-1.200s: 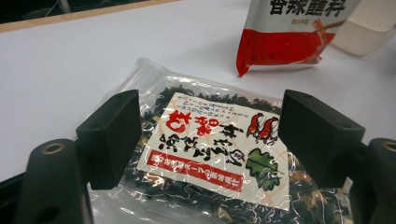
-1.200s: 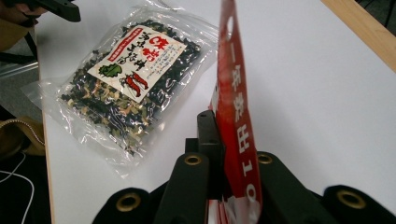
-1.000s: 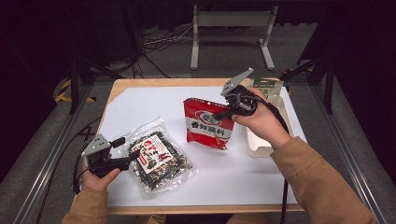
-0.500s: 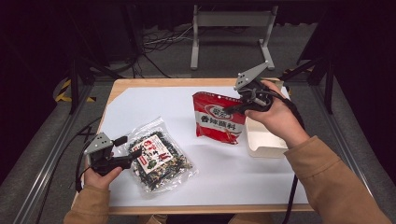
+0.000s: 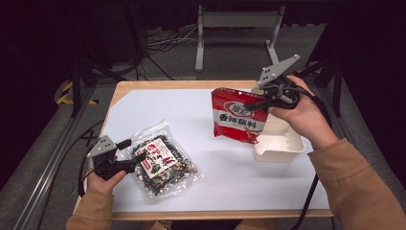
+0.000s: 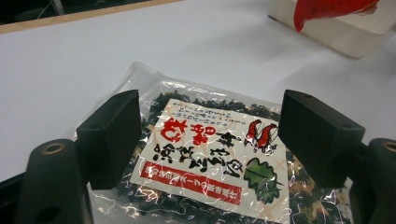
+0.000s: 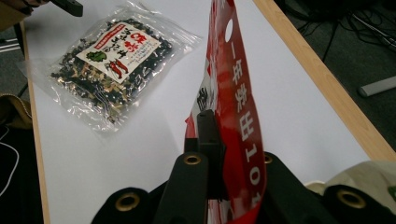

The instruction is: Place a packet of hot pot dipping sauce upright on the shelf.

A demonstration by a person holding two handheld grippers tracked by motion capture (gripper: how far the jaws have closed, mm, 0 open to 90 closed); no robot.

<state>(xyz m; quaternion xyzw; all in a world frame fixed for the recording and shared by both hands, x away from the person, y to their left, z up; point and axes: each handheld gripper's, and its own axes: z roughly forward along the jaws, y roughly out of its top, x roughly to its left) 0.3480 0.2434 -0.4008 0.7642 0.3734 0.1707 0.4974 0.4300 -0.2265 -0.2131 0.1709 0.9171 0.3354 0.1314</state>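
A red snack packet (image 5: 237, 120) hangs upright above the table, its lower right corner over the white tray (image 5: 280, 143). My right gripper (image 5: 256, 103) is shut on the packet's top right edge. In the right gripper view, the jaws pinch the thin red packet (image 7: 240, 93) edge-on. A clear bag of dark dried food with a red-and-white label (image 5: 163, 163) lies flat at the front left. My left gripper (image 5: 136, 153) rests at the bag's left edge. Its jaws stand wide apart in the left gripper view, with the bag (image 6: 205, 163) lying between and under them.
The table is covered by a white sheet (image 5: 182, 115) with a wooden rim. Dark floor with cables and a metal stand (image 5: 234, 28) lies beyond the far edge. The tray's near wall (image 6: 336, 32) shows at the top right of the left gripper view.
My right gripper has lifted the red packet off the table and carried it up and to the right, over the tray's edge. The left gripper and the clear bag have stayed put.
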